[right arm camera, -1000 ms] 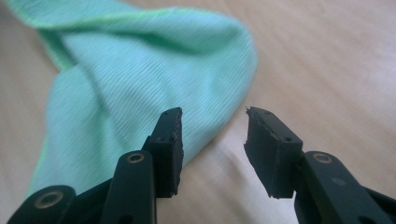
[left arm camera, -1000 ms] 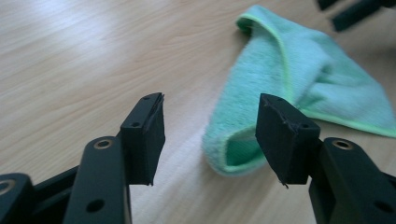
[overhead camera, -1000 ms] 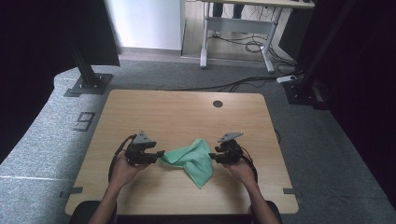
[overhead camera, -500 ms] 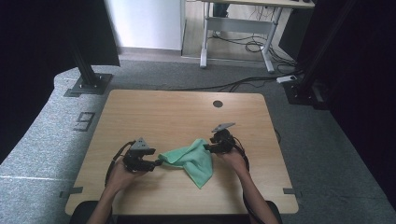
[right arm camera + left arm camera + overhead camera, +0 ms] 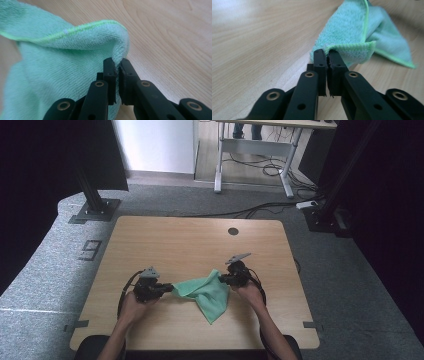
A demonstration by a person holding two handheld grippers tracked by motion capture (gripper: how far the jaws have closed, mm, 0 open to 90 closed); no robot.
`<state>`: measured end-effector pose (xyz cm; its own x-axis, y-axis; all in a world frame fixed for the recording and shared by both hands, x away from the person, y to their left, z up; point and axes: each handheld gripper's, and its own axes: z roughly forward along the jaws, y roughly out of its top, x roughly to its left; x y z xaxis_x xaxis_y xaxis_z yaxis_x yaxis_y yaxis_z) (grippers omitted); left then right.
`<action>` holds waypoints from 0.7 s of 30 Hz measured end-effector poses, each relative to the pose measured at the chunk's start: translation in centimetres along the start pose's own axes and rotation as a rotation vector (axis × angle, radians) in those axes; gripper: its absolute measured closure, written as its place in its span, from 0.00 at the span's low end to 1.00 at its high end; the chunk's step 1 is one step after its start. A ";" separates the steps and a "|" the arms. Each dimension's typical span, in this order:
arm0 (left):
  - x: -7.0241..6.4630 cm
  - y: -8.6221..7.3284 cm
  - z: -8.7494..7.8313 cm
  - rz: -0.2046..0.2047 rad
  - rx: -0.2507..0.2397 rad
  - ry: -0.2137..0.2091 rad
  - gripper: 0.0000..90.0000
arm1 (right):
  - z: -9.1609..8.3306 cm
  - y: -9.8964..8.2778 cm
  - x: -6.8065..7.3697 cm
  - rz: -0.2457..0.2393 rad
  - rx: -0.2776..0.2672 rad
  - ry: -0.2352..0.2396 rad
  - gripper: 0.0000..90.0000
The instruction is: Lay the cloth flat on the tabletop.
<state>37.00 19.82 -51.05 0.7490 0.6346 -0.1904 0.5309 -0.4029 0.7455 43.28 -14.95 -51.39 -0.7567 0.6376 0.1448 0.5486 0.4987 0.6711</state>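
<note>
Spanning between left gripper (image 5: 167, 288) and right gripper (image 5: 223, 279), green cloth (image 5: 205, 292) lying lengthwise claw to claw, each clamped on an opposite corner, equally near, both having just closed

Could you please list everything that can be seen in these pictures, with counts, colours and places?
cloth: one, green, crumpled on the near half of the table, between the two claws
table: one, light wood, centre, with a dark round hole near its far edge
desk frame: one, pale, on the floor beyond the table
cables: several, dark, on the grey floor behind the table
left claw: one, black, shut on the cloth's left corner
right claw: one, black, shut on the cloth's right corner
forearms: two, entering from the bottom edge
</note>
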 end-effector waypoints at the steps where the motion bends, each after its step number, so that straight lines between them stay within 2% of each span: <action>1: -0.2 0.3 -0.4 0.006 -0.008 0.001 0.97 | -0.5 0.0 0.2 -0.006 -0.012 0.000 0.94; 5: -0.9 1.8 -2.6 0.021 -0.056 0.001 0.97 | -3.0 0.2 1.3 -0.024 -0.062 -0.004 0.95; 10: -1.5 5.5 -6.6 0.041 -0.179 -0.017 0.97 | -7.5 1.9 1.9 -0.053 -0.160 -0.032 0.95; 11: -1.4 6.4 -7.0 0.044 -0.203 -0.012 0.97 | -8.2 2.4 1.8 -0.049 -0.184 -0.038 0.95; 13: -0.8 8.2 -7.0 0.035 -0.229 0.026 0.95 | -9.2 3.7 1.2 -0.044 -0.219 -0.062 0.94; 14: -0.1 8.9 -6.4 0.023 -0.219 0.073 0.89 | -9.4 4.3 0.7 -0.037 -0.226 -0.081 0.94; 15: 0.8 9.5 -5.4 0.009 -0.166 0.167 0.75 | -9.2 4.8 0.0 -0.028 -0.221 -0.125 0.88; 16: 1.6 9.7 -4.2 -0.011 -0.103 0.244 0.62 | -8.6 5.0 -0.9 -0.005 -0.201 -0.199 0.69; 17: 2.7 9.4 -3.0 -0.042 -0.058 0.257 0.55 | -7.8 4.9 -2.0 0.024 -0.173 -0.256 0.54; 18: 3.1 9.0 -2.5 -0.065 -0.047 0.252 0.49 | -6.9 4.4 -3.2 0.067 -0.142 -0.274 0.50; 20: 3.2 7.5 -1.4 -0.087 -0.046 0.217 0.45 | -6.0 3.1 -4.1 0.093 -0.113 -0.274 0.45; 21: 3.0 6.7 -1.1 -0.083 -0.047 0.194 0.44 | -5.6 2.2 -4.3 0.097 -0.107 -0.261 0.45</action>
<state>42.44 19.73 -45.93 0.6109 0.7811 -0.1293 0.5652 -0.3159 0.7621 45.77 -19.89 -46.45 -0.5780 0.8155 0.0295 0.5627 0.3721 0.7382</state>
